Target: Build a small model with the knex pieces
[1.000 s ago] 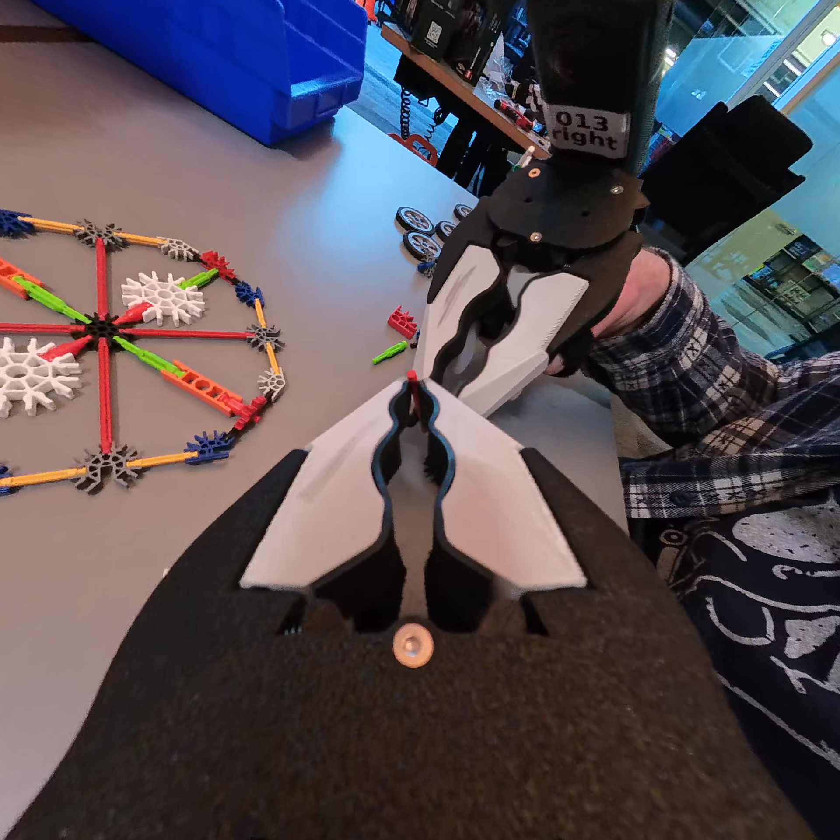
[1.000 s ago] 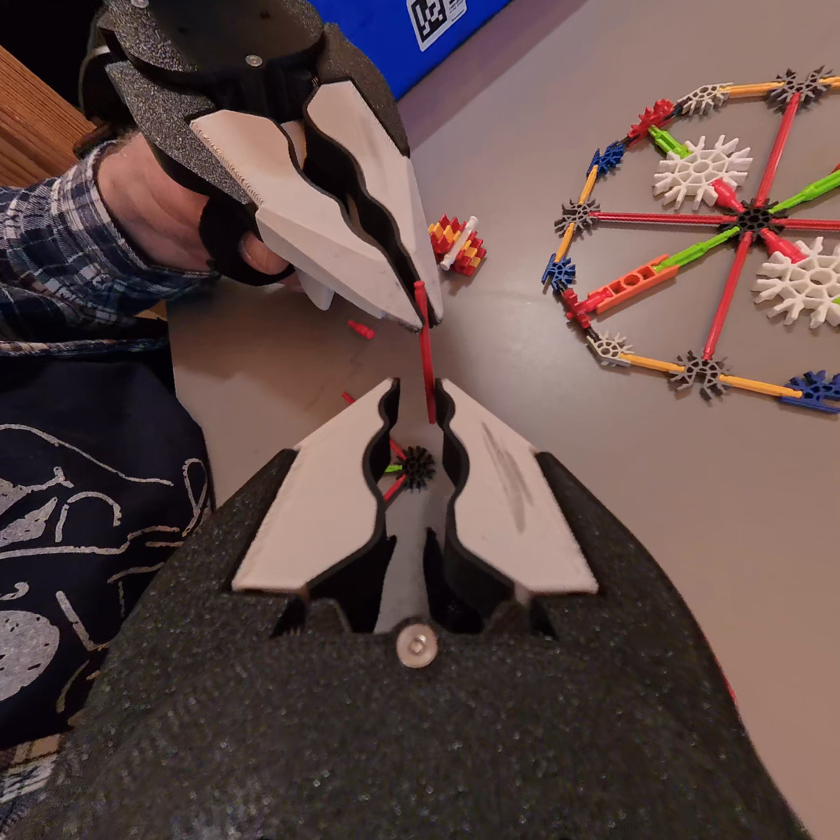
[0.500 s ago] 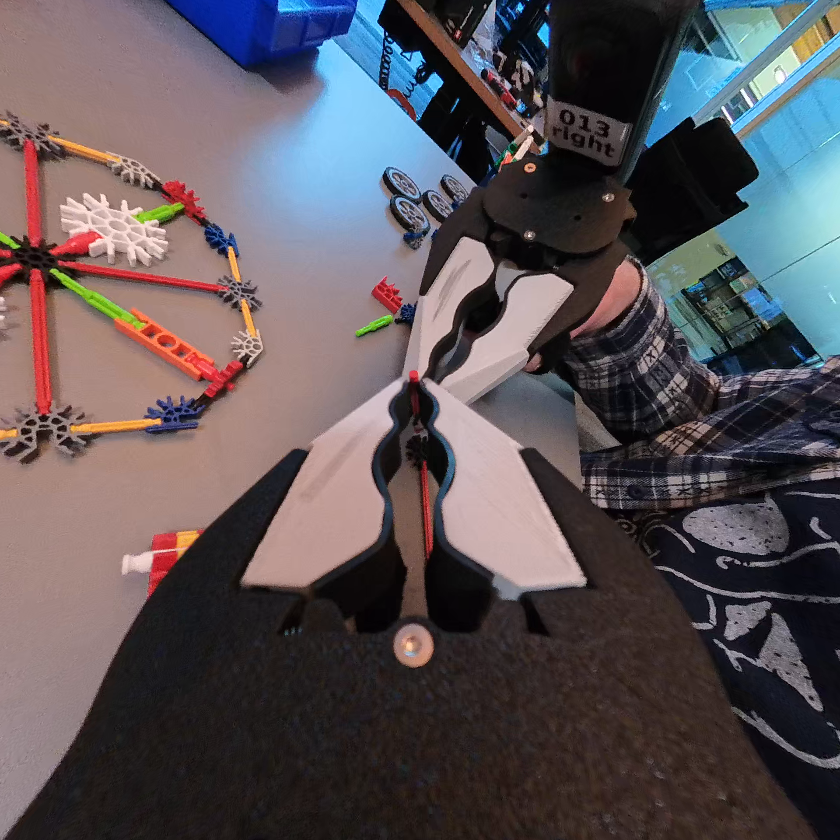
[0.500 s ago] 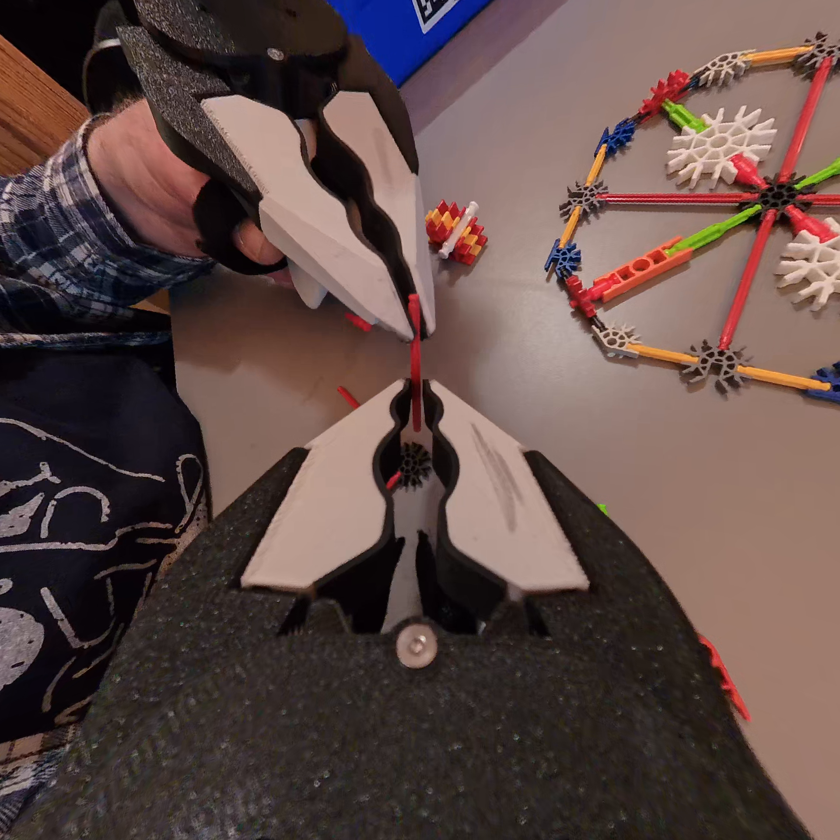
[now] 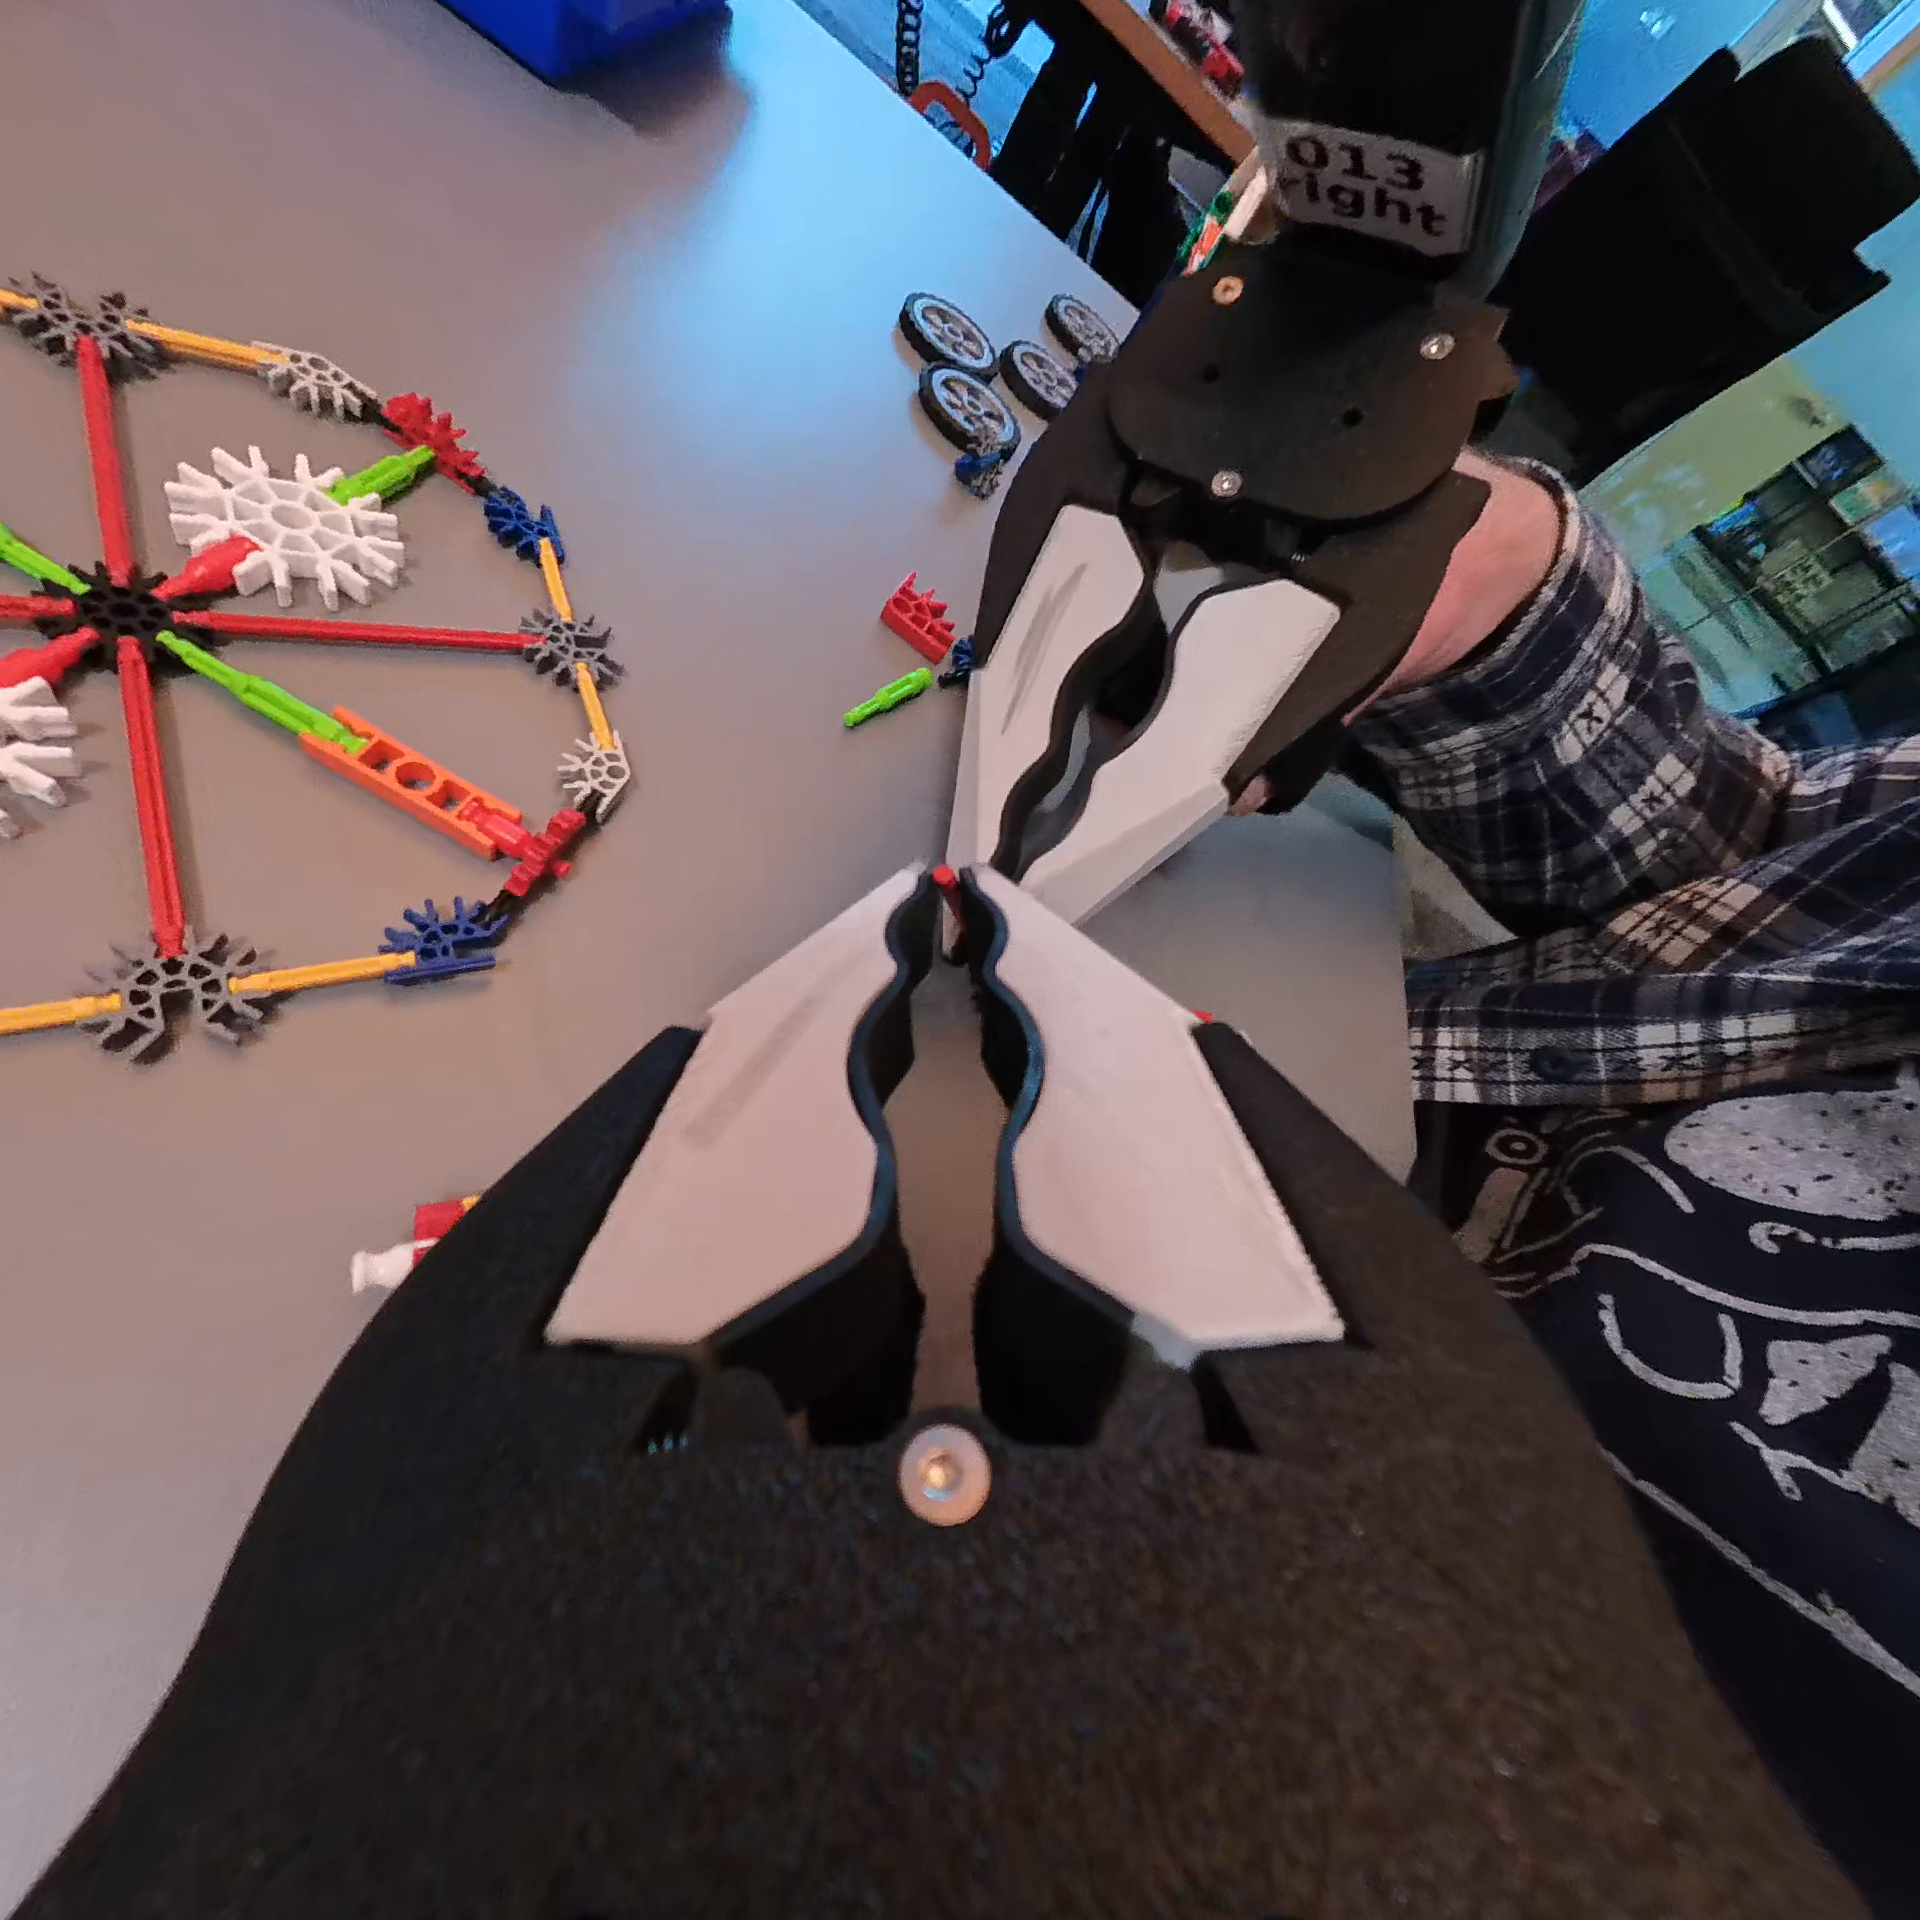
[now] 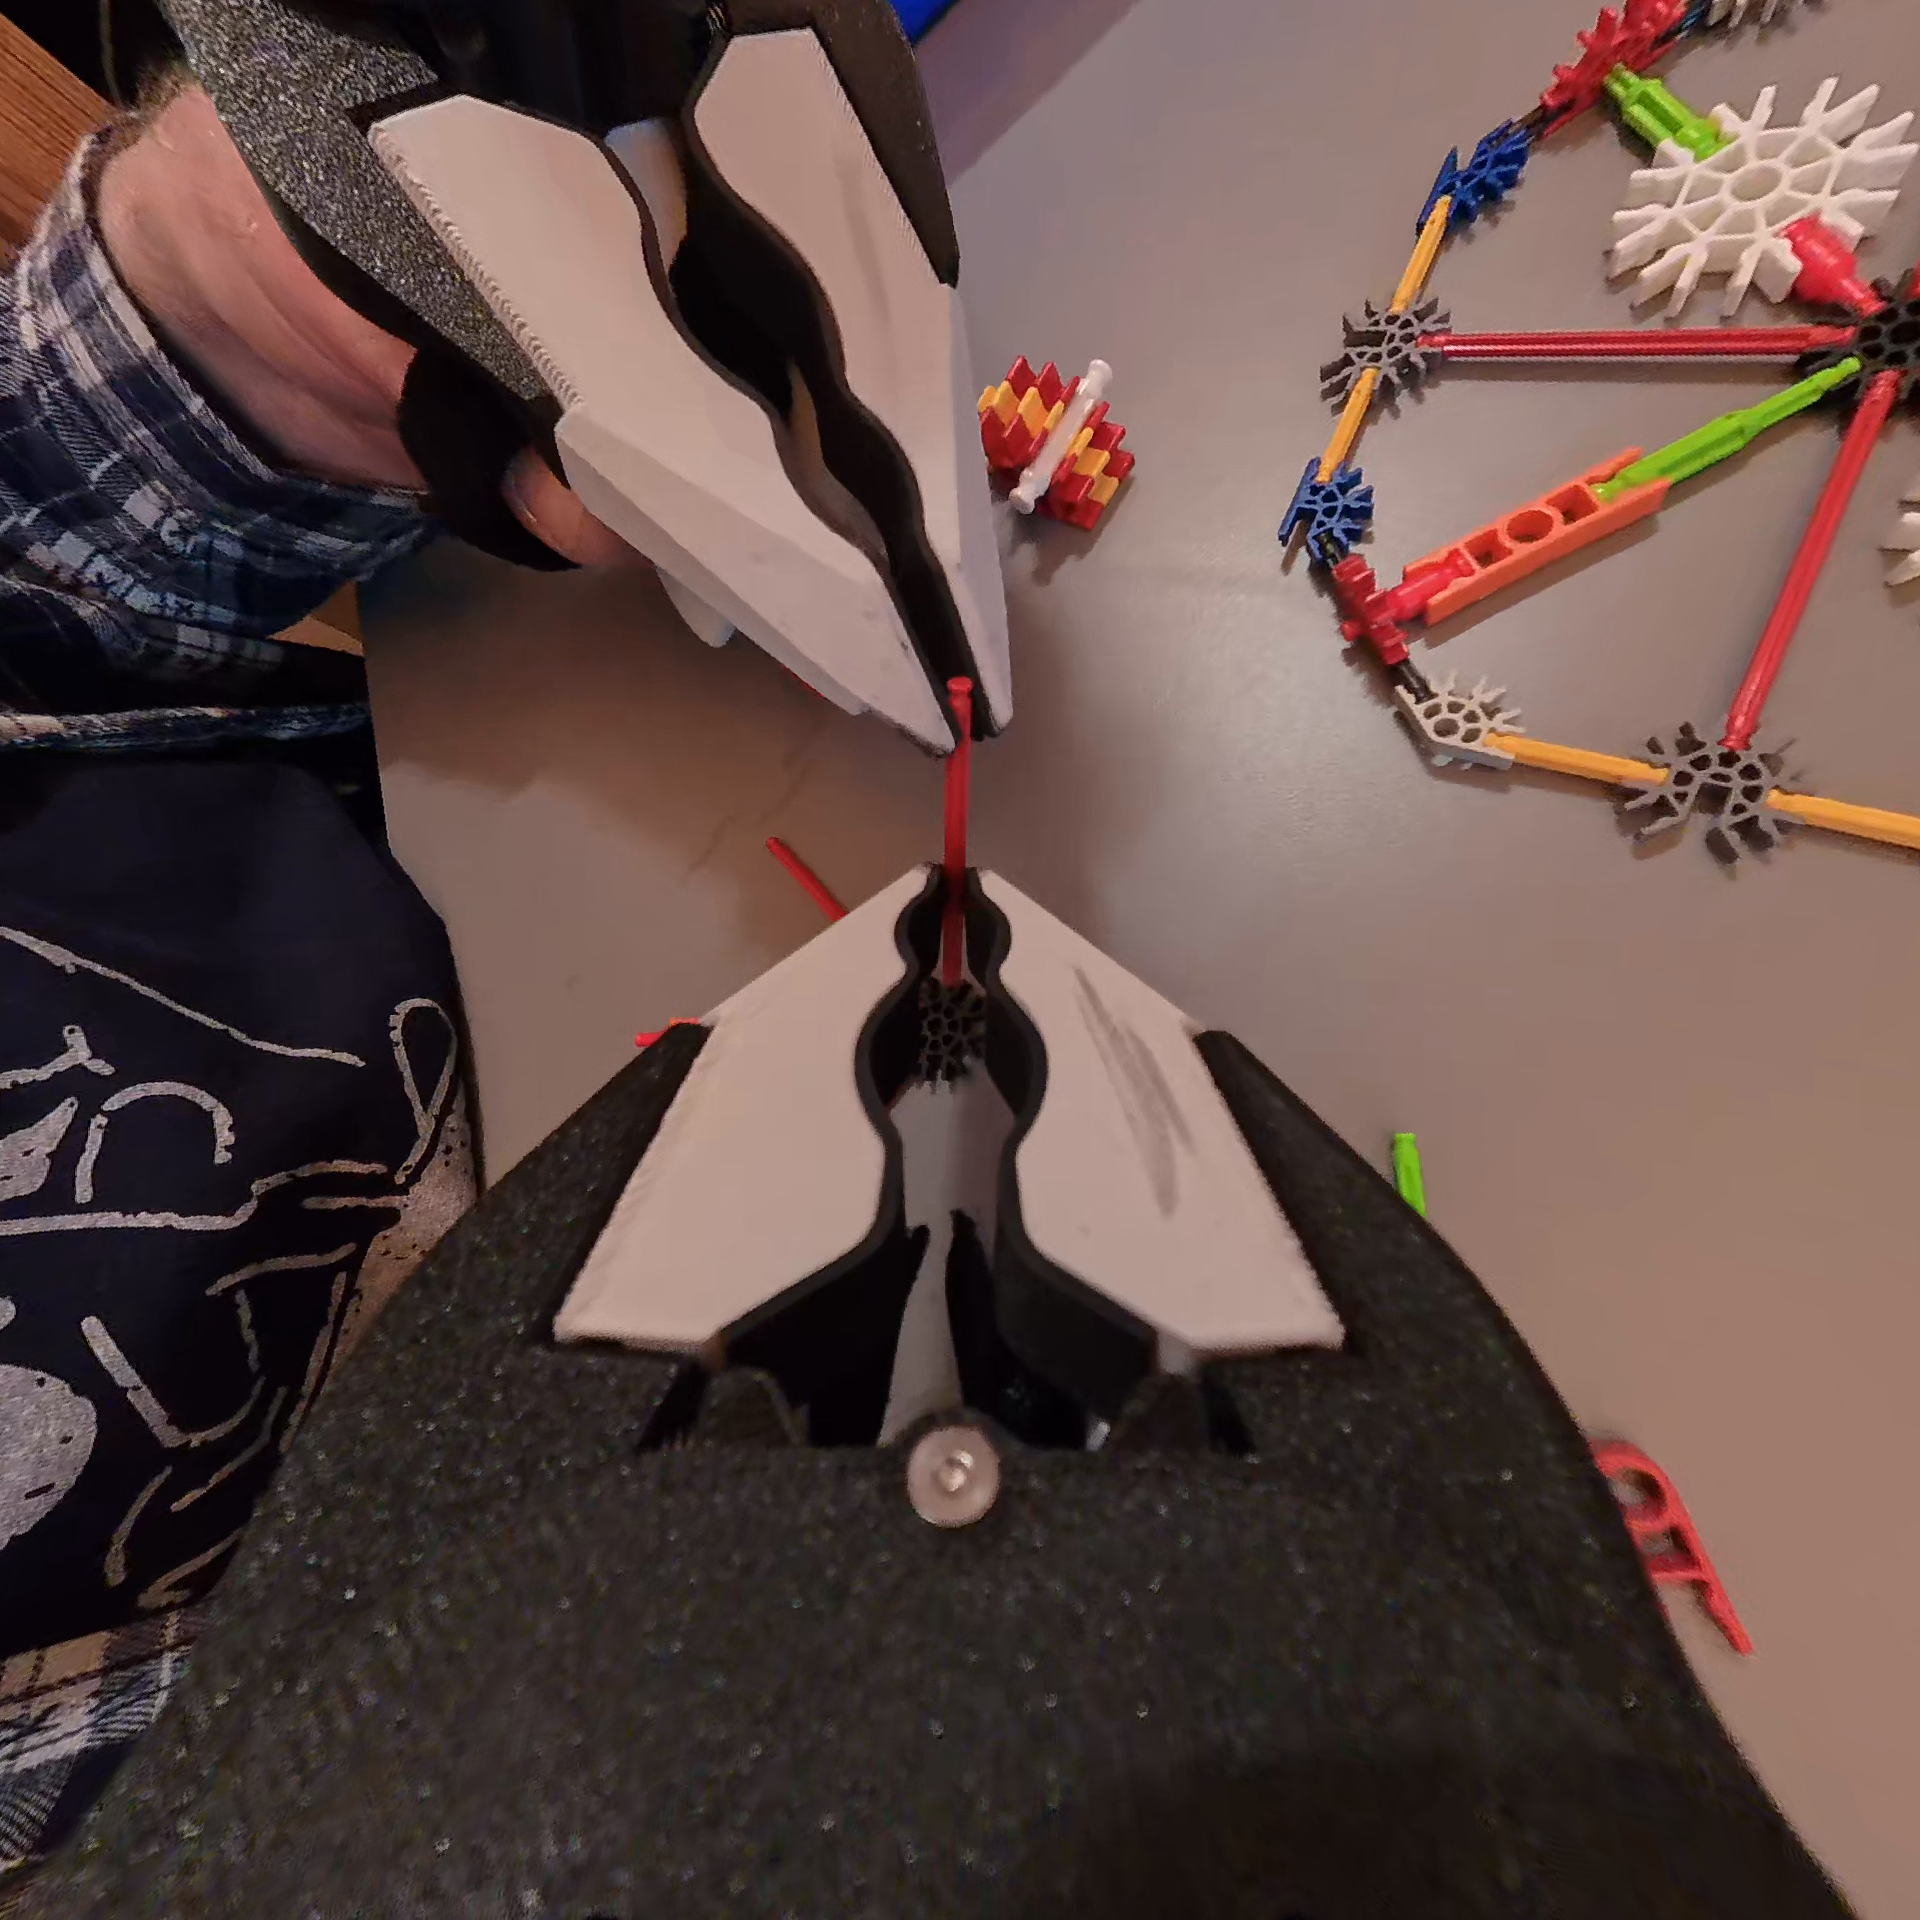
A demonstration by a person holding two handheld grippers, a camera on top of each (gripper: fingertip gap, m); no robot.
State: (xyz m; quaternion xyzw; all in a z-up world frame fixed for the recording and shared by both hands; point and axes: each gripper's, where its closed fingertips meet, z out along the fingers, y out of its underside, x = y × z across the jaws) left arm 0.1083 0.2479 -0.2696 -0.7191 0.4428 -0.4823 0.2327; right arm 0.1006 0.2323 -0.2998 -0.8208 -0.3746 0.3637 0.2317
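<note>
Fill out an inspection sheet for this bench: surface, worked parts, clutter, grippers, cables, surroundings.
Surface: grey table, flat, parts scattered on it.
Worked parts: thin red rod spans both grippers; black snowflake connector on its near end, between the right gripper's fingers.
Clutter: flat spoked wheel assembly; red-yellow connector stack; four small wheels; loose green rod; red piece at the table edge.
Grippers: left gripper shut on the rod's far end; right gripper shut on the rod beside the connector.
Cables: coiled black cord beyond the table.
Surroundings: blue bin, shelving, glass partitions.
</note>
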